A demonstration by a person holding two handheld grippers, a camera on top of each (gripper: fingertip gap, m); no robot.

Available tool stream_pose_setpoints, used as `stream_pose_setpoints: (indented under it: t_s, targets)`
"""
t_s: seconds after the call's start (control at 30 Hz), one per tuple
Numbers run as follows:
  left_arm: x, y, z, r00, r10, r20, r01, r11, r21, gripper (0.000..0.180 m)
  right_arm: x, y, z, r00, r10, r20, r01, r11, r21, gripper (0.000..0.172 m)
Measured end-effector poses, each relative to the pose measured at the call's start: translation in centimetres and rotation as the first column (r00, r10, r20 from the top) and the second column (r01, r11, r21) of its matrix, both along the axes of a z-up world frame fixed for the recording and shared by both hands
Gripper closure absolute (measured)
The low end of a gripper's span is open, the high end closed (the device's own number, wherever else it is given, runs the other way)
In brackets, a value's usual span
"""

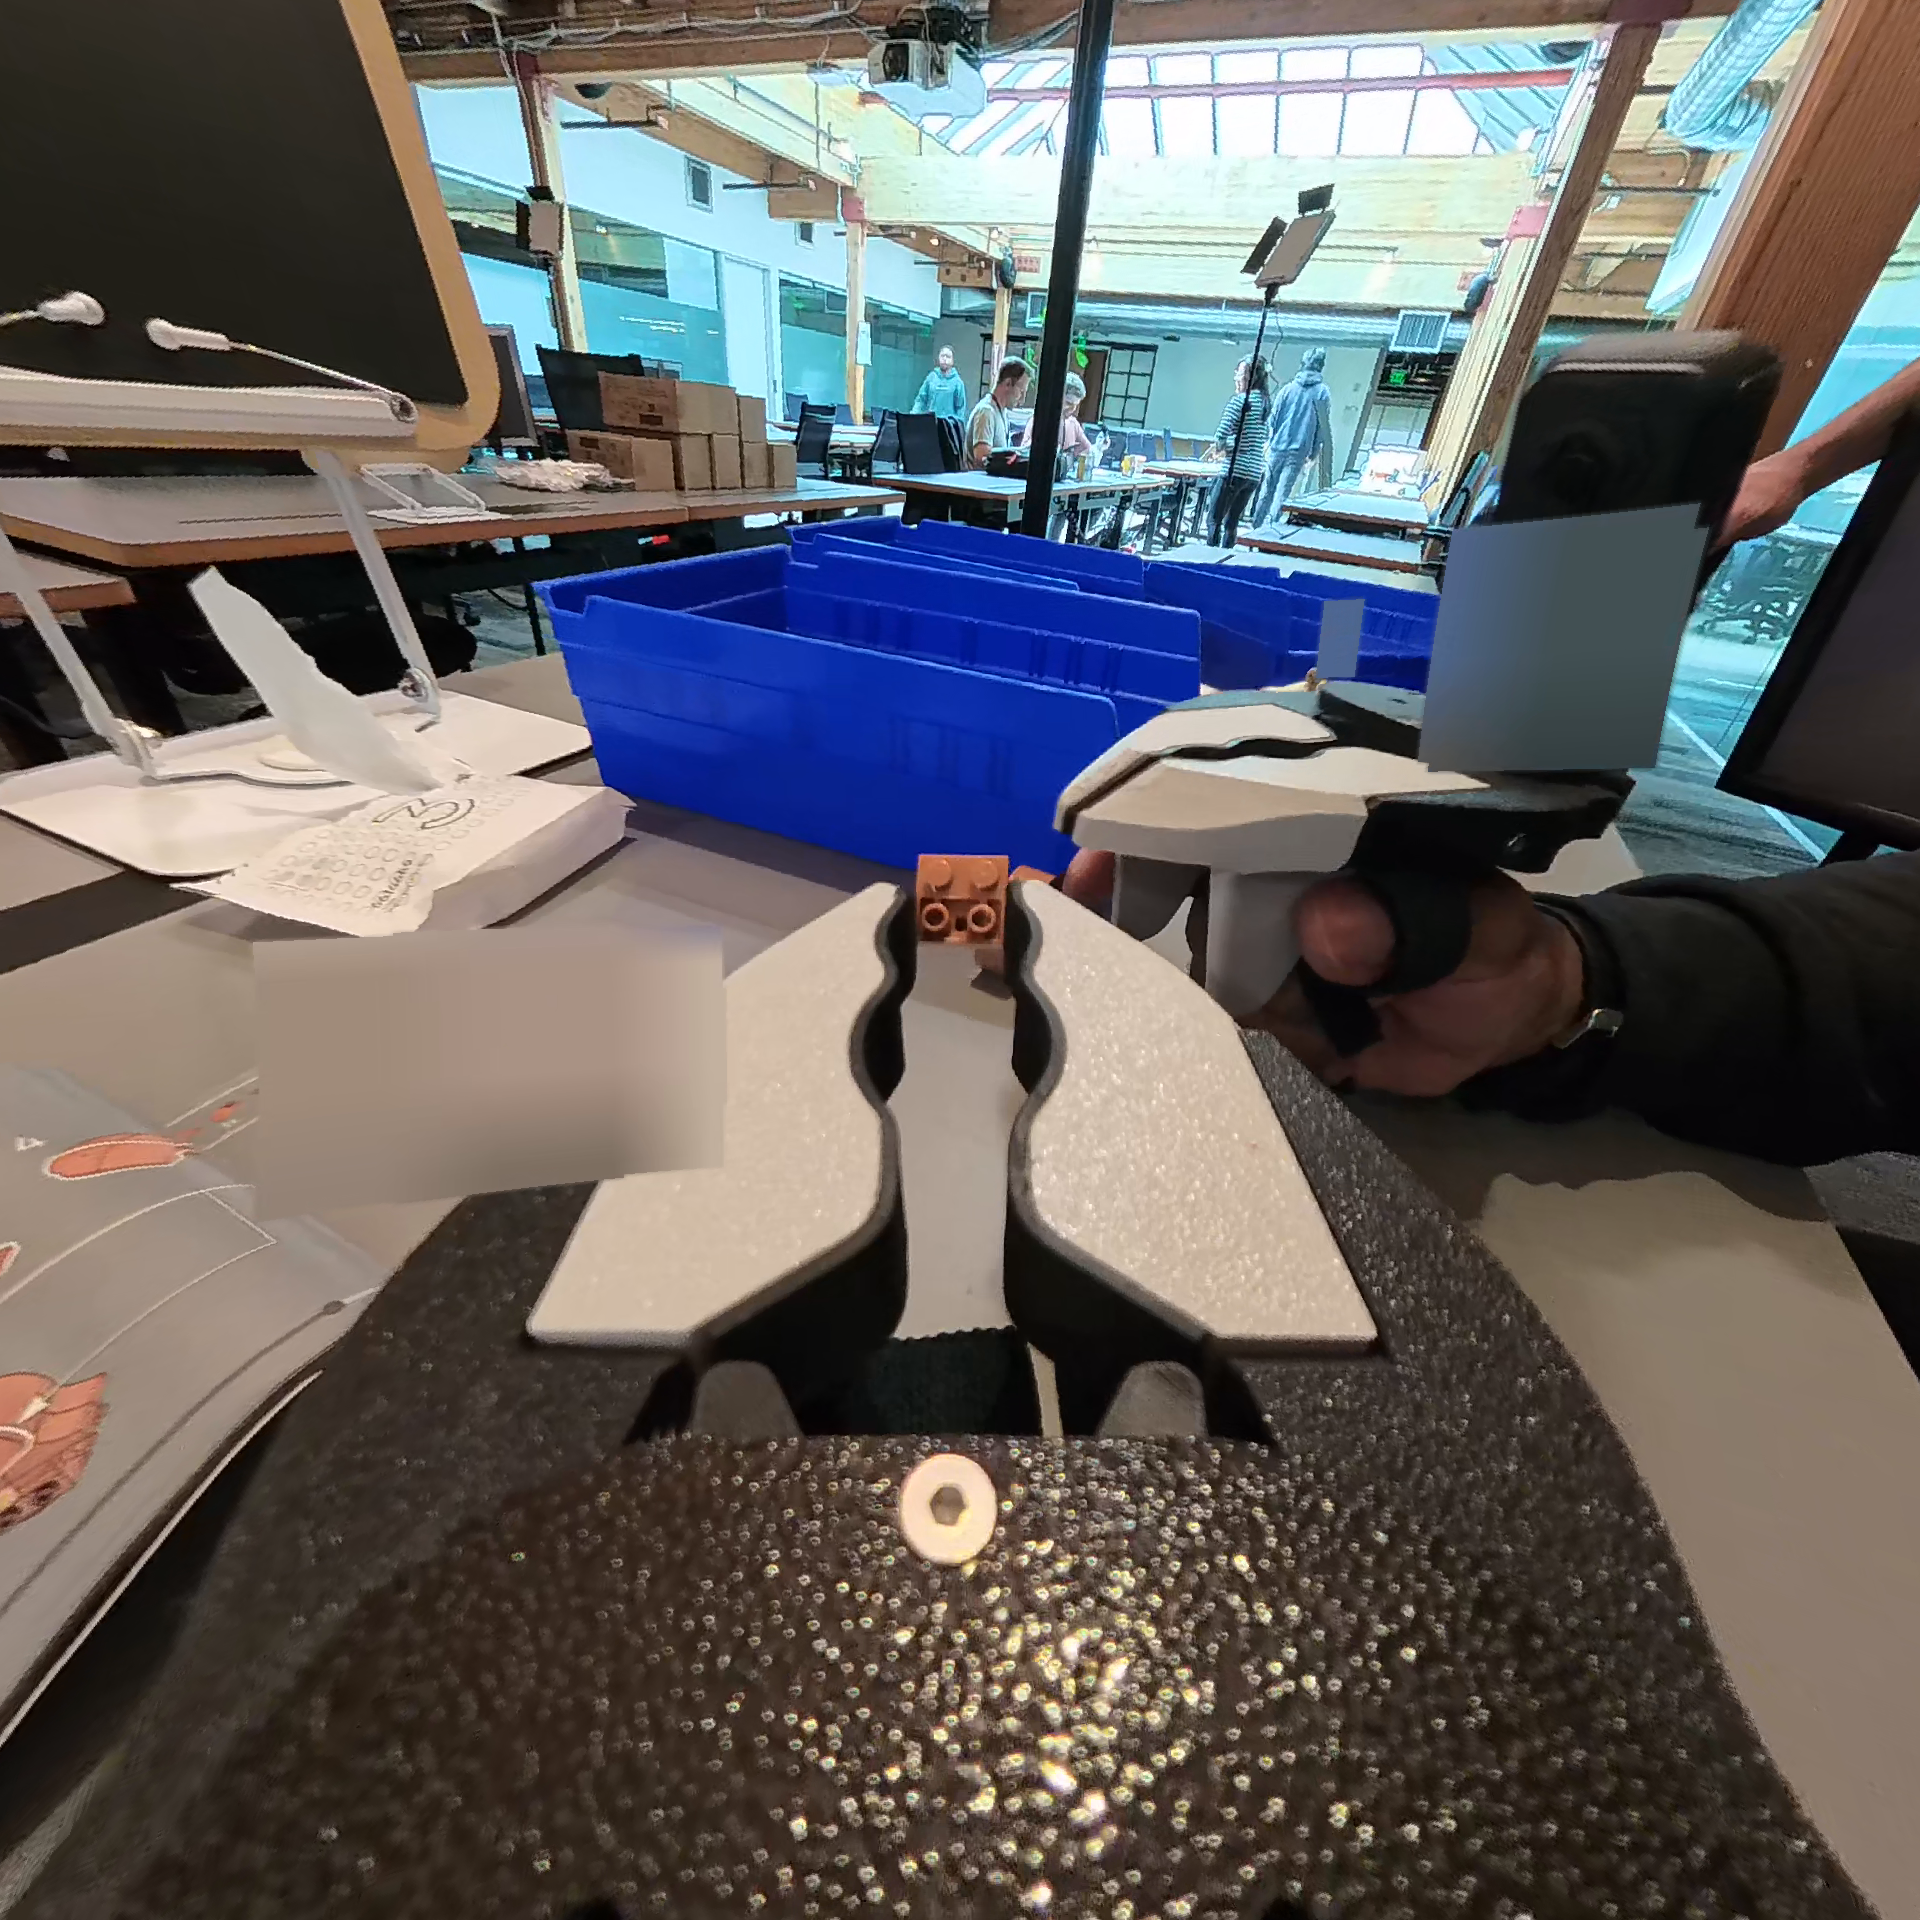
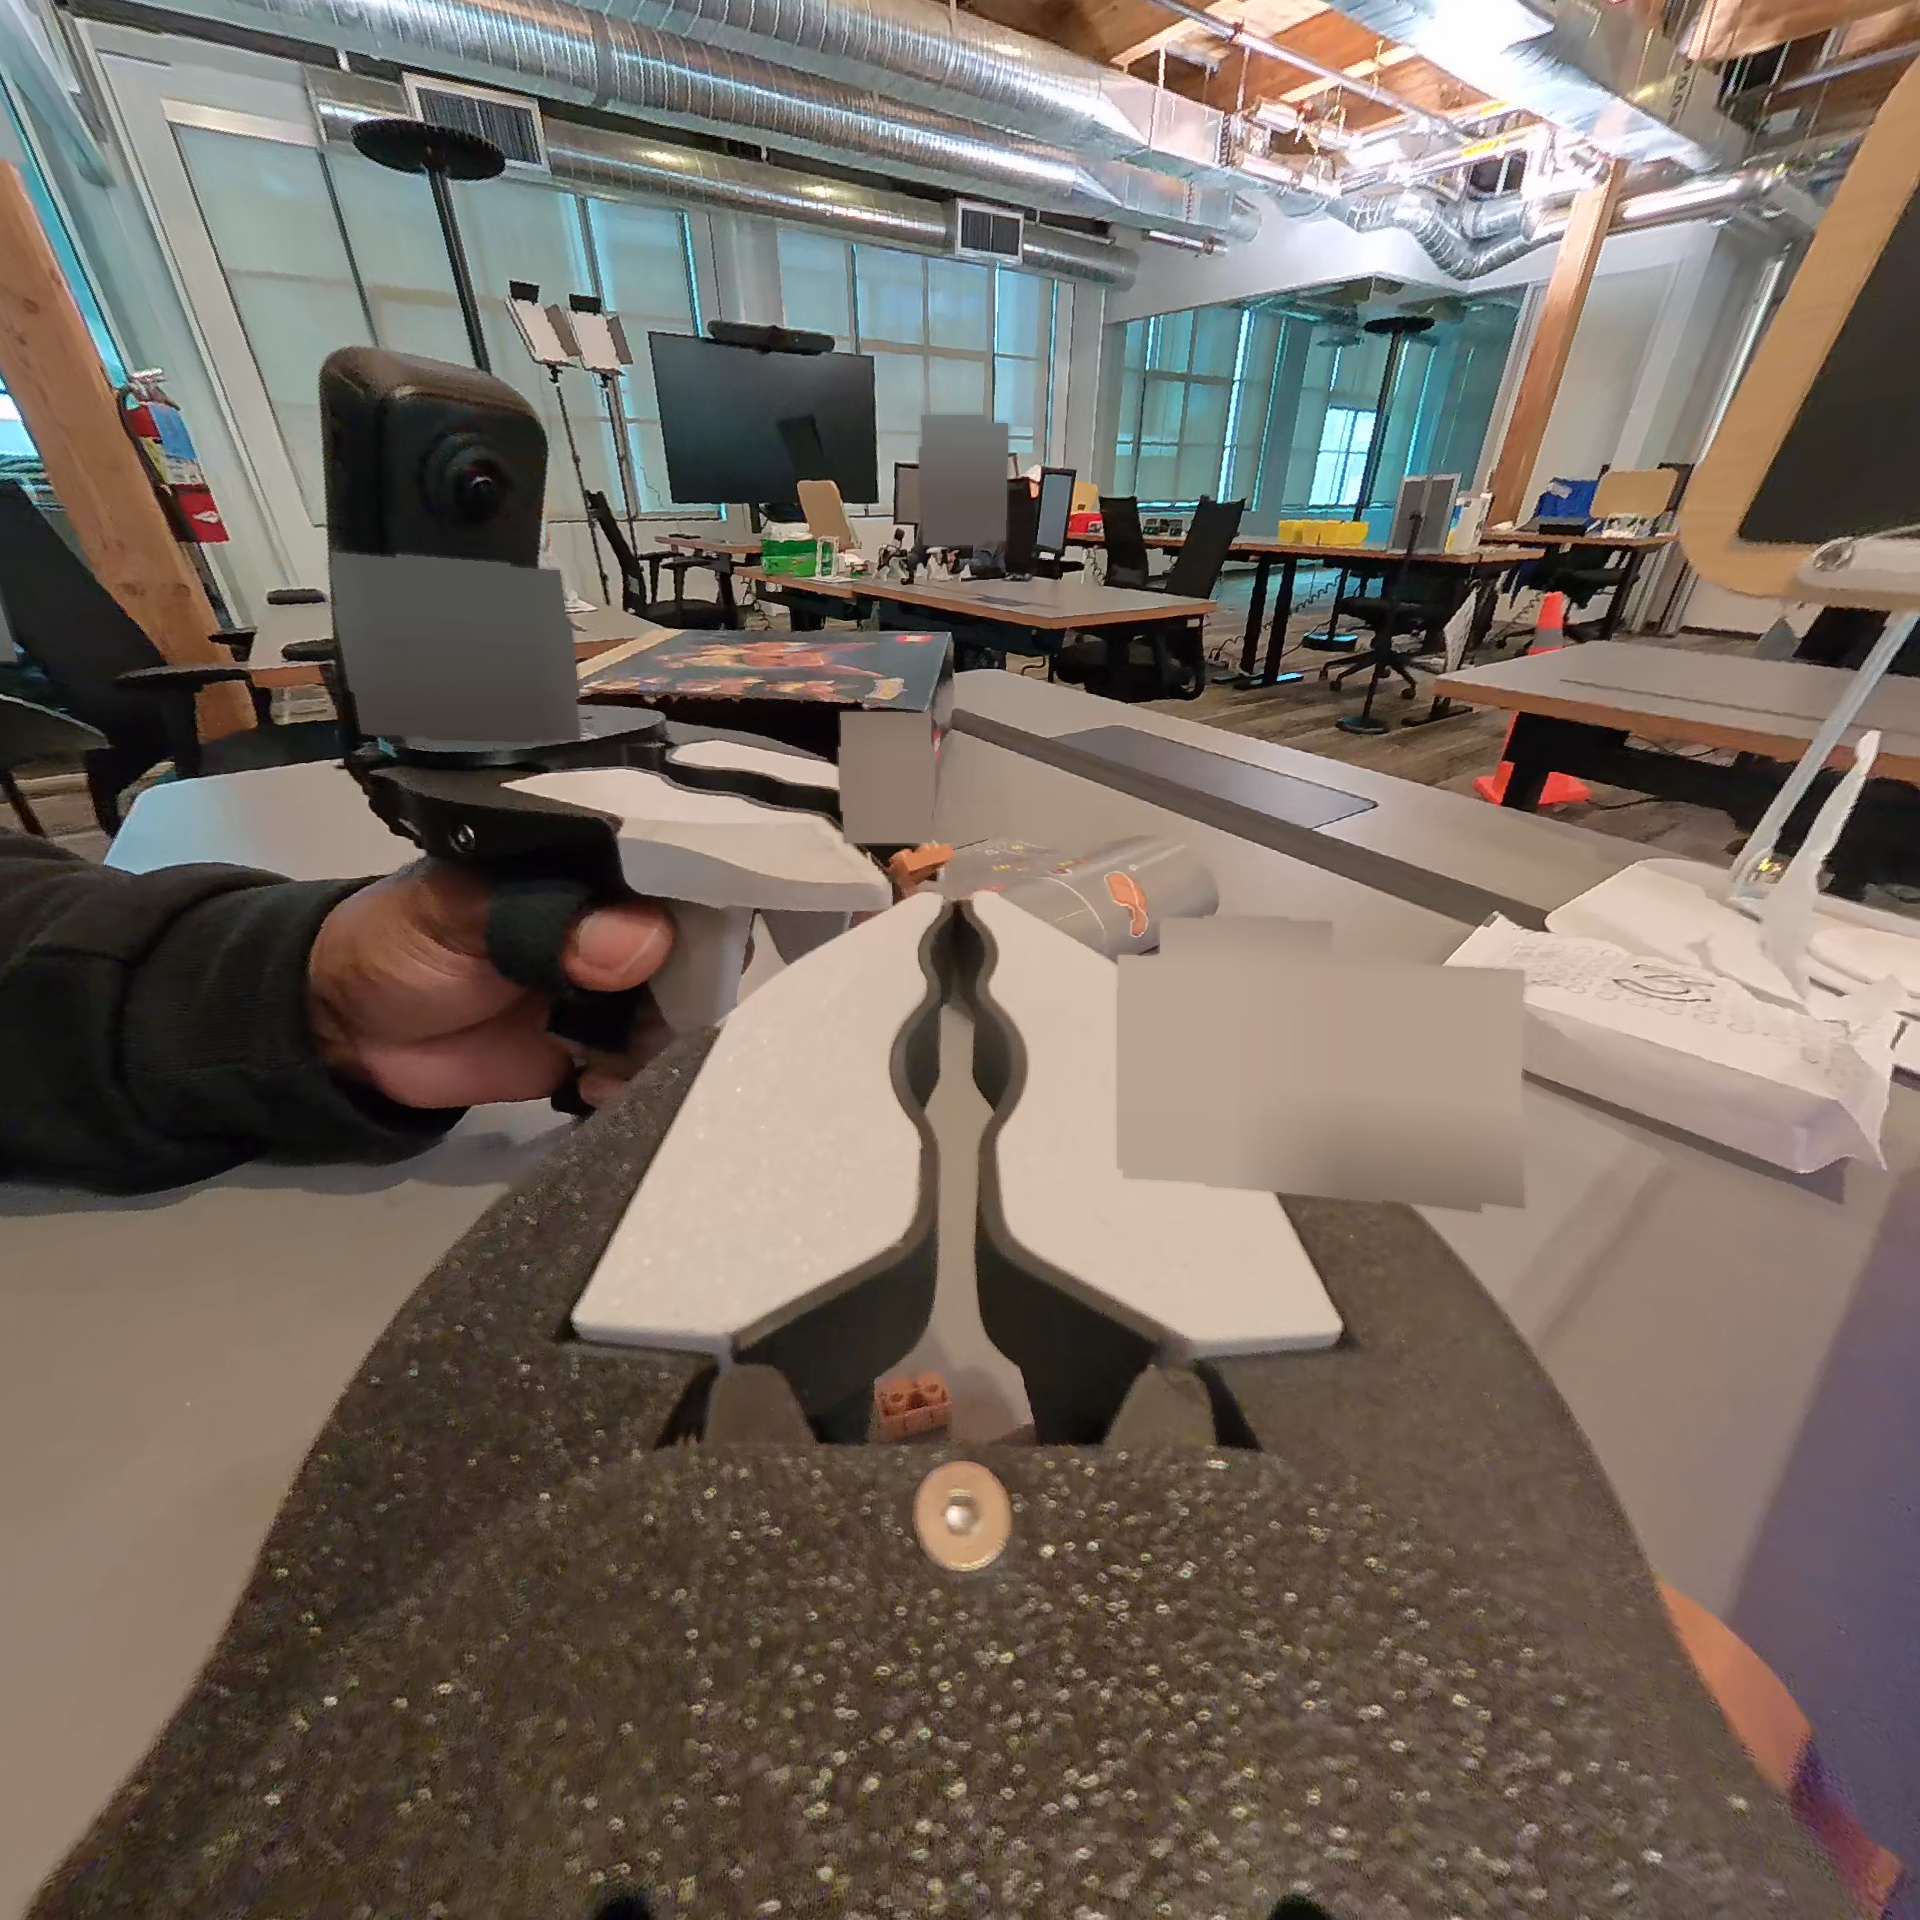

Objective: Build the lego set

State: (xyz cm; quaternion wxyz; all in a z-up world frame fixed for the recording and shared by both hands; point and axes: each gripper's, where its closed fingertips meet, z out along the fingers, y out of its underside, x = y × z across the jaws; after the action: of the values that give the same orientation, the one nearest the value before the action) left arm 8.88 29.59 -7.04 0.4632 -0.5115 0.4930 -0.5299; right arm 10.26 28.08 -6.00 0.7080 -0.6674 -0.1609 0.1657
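The left gripper [image 1: 961, 914] pinched a small brown studded brick [image 1: 961, 899] at its fingertips; the right gripper [image 2: 956, 914] was shut on nothing.

The brick hung just in front of the blue bins [image 1: 831, 707], both pads against its sides, above the grey table [image 1: 1714, 1403]. Its studs faced up, its tubed underside faced the left camera, and it looked near-square, so no long axis could be told. The right gripper hovered just right of the brick. A second brown brick [image 2: 912, 1405] lay on the table beneath the right gripper. Holding well here probably means steady, even pressure on the brick's flat sides.
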Motion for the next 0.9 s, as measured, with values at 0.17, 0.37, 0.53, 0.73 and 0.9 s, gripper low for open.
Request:
stream_pose_setpoints:
  t_s: [0.17, 0.37, 0.53, 0.73, 0.9]
  targets:
    - [0.0, 0.0, 0.0, 1.0, 0.009, -0.008, -0.009, 1.0, -0.006, 0.165, 0.6, 0.1, 0.3, 0.998, -0.05, 0.024, 0.049, 0.999, 0.021, 0.172]
    - [-0.2, -0.5, 0.8, 0.999, 0.012, 0.045, -0.012, 1.0, -0.004, 0.165, 1.3, -0.1, 1.0, 0.996, -0.083, 0.025, 0.082, 0.994, 0.068, 0.172]
    - [0.2, -0.2, -0.1, 1.0, 0.021, 0.001, -0.021, 0.998, -0.059, 0.165, 2.6, 0.7, 0.0, 0.991, -0.135, 0.001, 0.135, 0.991, 0.001, 0.172]
    - [0.2, -0.5, 0.0, 1.0, 0.029, -0.01, -0.029, 1.0, -0.006, 0.165, 2.6, 0.4, 0.5, 0.988, -0.154, 0.01, 0.154, 0.988, 0.019, 0.172]
    - [0.3, 0.2, -0.7, 0.999, 0.043, -0.029, -0.043, 0.999, -0.032, 0.165, 2.9, 0.5, 0.2, 0.989, -0.148, -0.028, 0.148, 0.989, -0.002, 0.172]
